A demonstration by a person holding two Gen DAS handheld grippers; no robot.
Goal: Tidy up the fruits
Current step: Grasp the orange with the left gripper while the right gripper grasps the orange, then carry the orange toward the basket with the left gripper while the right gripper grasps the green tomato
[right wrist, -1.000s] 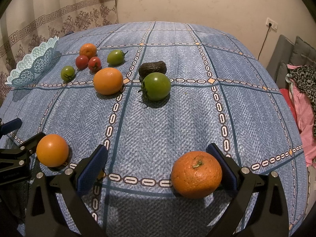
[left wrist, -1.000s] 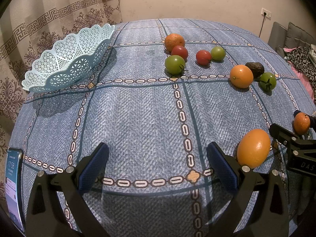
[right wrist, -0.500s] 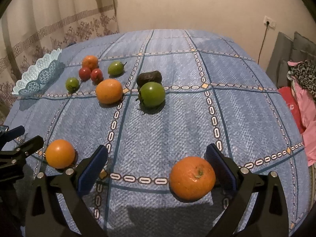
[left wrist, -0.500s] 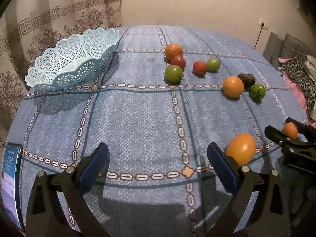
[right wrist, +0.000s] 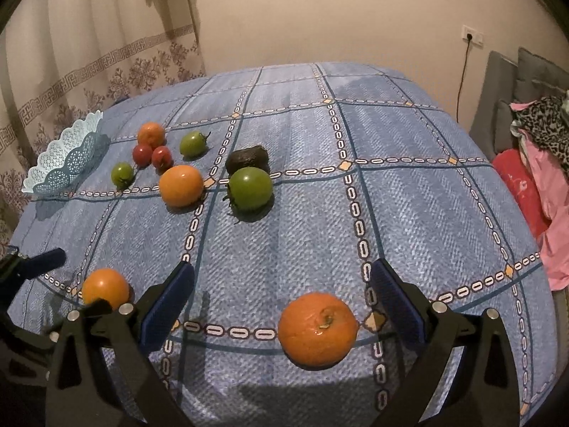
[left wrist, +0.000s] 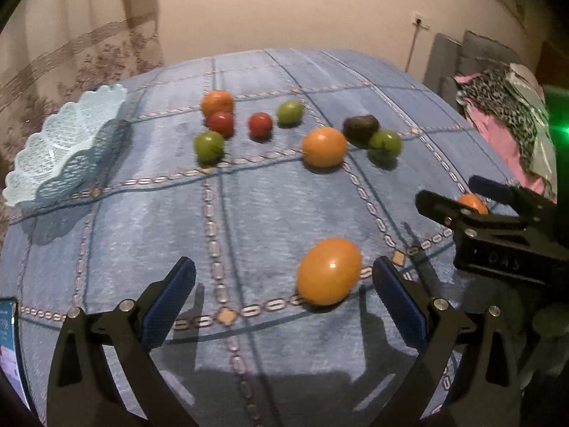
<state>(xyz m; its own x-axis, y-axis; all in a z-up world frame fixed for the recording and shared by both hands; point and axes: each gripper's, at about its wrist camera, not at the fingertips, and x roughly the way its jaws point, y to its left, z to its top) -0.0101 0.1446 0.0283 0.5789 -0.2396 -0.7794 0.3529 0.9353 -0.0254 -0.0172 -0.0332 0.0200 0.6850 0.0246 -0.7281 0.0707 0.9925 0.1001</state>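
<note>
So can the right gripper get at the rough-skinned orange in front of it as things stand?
Probably yes. The right gripper is open, the orange sits on the tablecloth between its fingers, and nothing lies in the way.

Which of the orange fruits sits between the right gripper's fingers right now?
The rough-skinned orange with the stem dimple, between the open right gripper fingers. The smooth orange fruit lies outside them.

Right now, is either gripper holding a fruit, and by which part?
Nothing is held. The left gripper and right gripper are open; each orange lies untouched.
</note>
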